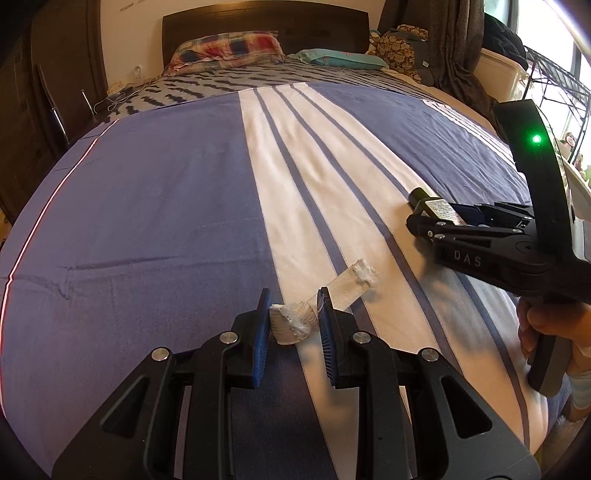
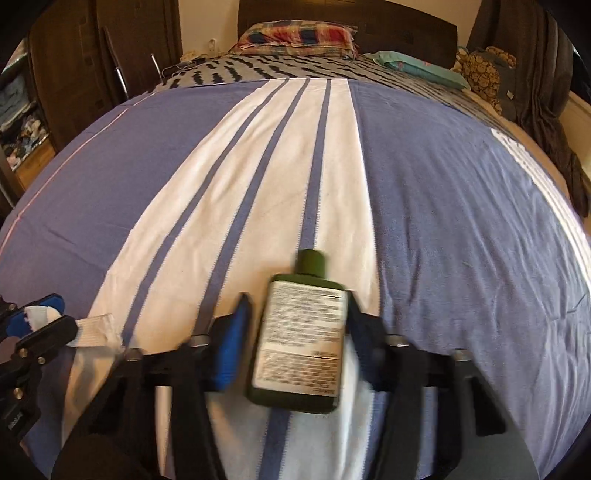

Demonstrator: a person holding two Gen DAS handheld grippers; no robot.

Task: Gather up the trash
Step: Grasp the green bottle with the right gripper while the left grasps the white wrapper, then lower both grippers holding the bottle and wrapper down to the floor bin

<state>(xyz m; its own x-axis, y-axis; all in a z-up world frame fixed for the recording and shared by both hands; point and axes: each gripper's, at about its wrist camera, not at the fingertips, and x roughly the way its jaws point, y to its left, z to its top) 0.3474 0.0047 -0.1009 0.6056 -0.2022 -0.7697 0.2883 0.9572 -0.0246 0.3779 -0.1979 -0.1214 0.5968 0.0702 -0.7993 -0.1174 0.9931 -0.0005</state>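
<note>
Since both pieces of trash lie on the striped bedcover (image 1: 147,206), each tool works low over it.
Left gripper (image 1: 295,325): jaws part-open, straddling the white bandage roll (image 1: 291,326), apparently not yet clamped; loose tail trails right.
Right gripper (image 2: 295,332): jaws astride the green bottle (image 2: 301,332); the blurred view hides whether they grip.
Bottle: flat, cap pointing toward the pillows (image 2: 295,35).
Judgement: both grasps are pending.
</note>
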